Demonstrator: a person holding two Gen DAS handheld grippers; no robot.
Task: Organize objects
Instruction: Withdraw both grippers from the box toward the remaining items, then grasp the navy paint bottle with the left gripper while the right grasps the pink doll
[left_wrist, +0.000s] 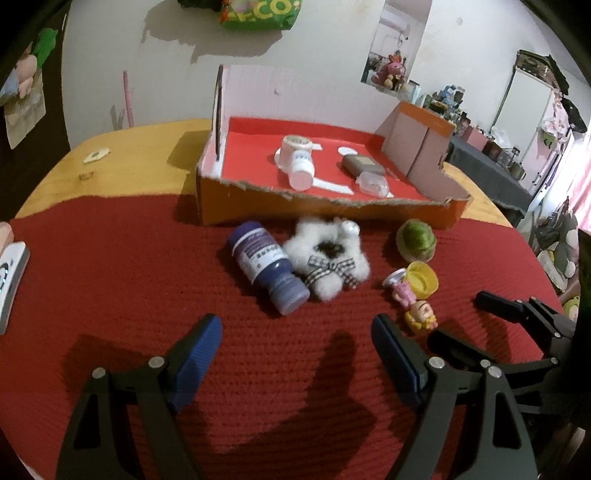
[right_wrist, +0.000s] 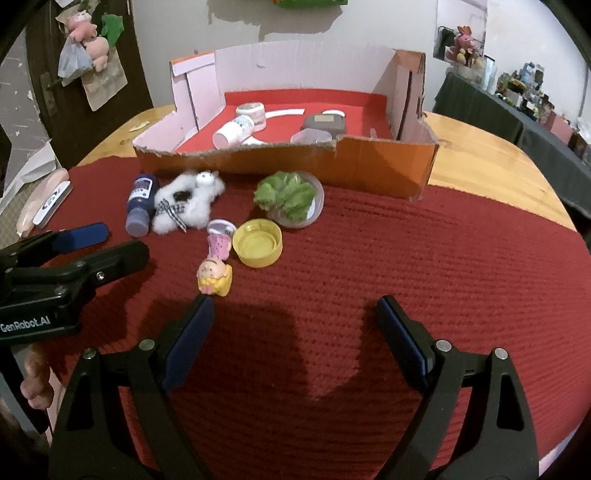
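On the red cloth lie a dark blue bottle, a white fluffy scrunchie with a checked bow, a green leafy toy in a clear dish, a yellow cap and a small doll figure. An orange cardboard box behind them holds a white bottle, a tape roll and a dark case. My left gripper is open and empty, just short of the blue bottle. My right gripper is open and empty, its left fingertip close to the doll.
A round wooden table carries the cloth. A white device lies at the left edge. The box's right flap stands upright. Bare red cloth stretches to the right of the objects. Cluttered shelves stand at far right.
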